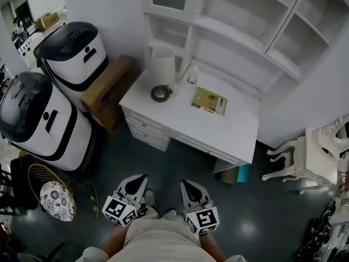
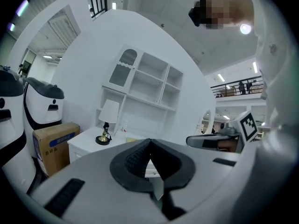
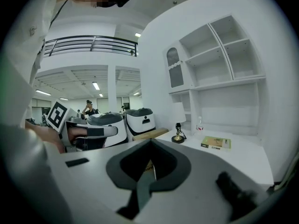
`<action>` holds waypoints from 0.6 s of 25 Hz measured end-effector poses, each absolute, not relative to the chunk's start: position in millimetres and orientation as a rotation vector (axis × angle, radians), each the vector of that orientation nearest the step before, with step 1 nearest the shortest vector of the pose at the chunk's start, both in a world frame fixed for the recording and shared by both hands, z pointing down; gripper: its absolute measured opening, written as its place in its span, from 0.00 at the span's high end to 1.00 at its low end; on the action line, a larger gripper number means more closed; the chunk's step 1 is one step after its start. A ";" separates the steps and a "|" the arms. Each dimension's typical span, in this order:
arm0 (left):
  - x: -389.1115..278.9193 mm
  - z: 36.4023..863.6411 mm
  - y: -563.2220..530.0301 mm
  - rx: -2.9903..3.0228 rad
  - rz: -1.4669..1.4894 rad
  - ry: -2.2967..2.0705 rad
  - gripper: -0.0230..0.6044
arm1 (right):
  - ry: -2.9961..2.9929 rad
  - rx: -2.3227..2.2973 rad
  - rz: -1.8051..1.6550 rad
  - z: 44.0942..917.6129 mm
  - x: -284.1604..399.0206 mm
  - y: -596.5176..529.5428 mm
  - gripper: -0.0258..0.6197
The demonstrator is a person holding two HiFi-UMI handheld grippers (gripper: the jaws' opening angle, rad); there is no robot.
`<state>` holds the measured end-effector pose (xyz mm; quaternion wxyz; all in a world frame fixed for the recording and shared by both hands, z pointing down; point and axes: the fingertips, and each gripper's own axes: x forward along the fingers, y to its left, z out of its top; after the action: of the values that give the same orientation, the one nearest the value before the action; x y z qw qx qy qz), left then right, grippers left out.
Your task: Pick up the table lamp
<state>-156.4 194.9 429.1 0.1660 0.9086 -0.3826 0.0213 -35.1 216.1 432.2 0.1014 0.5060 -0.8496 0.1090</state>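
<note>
The table lamp (image 1: 162,65), with a white shade and a dark round base, stands at the back left corner of the white desk (image 1: 180,121). It also shows small and far off in the left gripper view as the lamp (image 2: 108,121) and in the right gripper view as the lamp (image 3: 178,121). My left gripper (image 1: 134,185) and right gripper (image 1: 191,189) hang side by side over the dark floor, well short of the desk. Both are shut with nothing in them: left gripper (image 2: 149,161), right gripper (image 3: 150,168).
A green book (image 1: 209,100) and a small bottle (image 1: 192,76) share the desk. White shelves (image 1: 245,31) rise behind it. Two white-and-black machines (image 1: 38,119) and a cardboard box (image 1: 106,91) stand at the left, an ornate white chair (image 1: 305,160) at the right.
</note>
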 end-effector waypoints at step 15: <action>-205.6 451.4 126.8 2.624 0.162 -0.935 0.95 | -2.407 1.576 0.375 440.1 -86.0 155.1 0.94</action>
<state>-205.6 126.8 451.4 0.1748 0.9260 -0.3298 0.0572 -86.0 155.1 440.1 0.1200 0.5392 -0.8236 0.1282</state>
